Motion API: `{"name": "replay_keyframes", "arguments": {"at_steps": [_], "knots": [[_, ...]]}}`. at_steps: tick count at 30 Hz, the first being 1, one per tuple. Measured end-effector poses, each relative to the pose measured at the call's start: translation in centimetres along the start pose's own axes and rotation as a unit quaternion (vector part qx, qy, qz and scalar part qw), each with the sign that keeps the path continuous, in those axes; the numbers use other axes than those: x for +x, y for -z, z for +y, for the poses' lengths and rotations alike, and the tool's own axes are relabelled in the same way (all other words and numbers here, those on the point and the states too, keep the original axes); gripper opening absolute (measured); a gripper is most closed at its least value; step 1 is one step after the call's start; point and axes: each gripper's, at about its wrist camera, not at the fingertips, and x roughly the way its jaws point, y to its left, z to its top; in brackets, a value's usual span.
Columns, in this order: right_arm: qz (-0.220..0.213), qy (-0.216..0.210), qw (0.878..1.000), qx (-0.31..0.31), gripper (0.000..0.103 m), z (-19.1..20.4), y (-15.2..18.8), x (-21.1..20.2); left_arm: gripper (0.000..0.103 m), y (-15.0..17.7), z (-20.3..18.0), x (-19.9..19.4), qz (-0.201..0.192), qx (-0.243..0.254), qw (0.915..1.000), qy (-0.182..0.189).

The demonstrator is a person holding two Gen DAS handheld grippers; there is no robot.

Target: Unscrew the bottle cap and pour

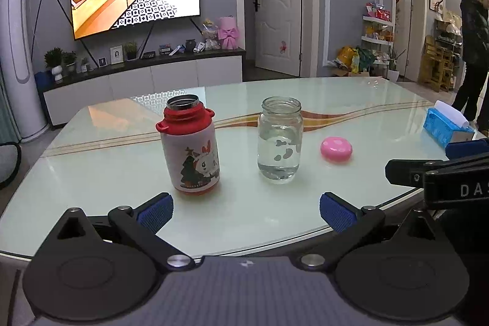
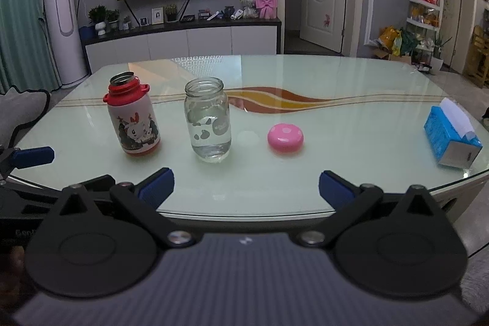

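Observation:
A red and white cartoon bottle stands upright and uncapped on the glass table; it also shows in the right wrist view. To its right stands a clear glass jar with water in its lower part. A pink spotted cap lies on the table right of the jar. My left gripper is open and empty, near the table's front edge, short of bottle and jar. My right gripper is open and empty, also at the front edge.
A blue tissue box sits at the table's right edge. The right gripper's fingers show at the right of the left wrist view. A TV cabinet and a standing person are beyond the table.

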Motion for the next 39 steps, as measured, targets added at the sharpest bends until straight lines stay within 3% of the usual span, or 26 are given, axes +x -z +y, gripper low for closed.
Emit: {"name": "replay_keyframes", "arguments": {"at_steps": [39], "knots": [[-0.027,-0.015,0.999,-0.008,0.103,1.6,0.1,-1.5,0.103,0.3,1.3,-2.5,-0.006,-0.038,0.9983,-0.043]]}}
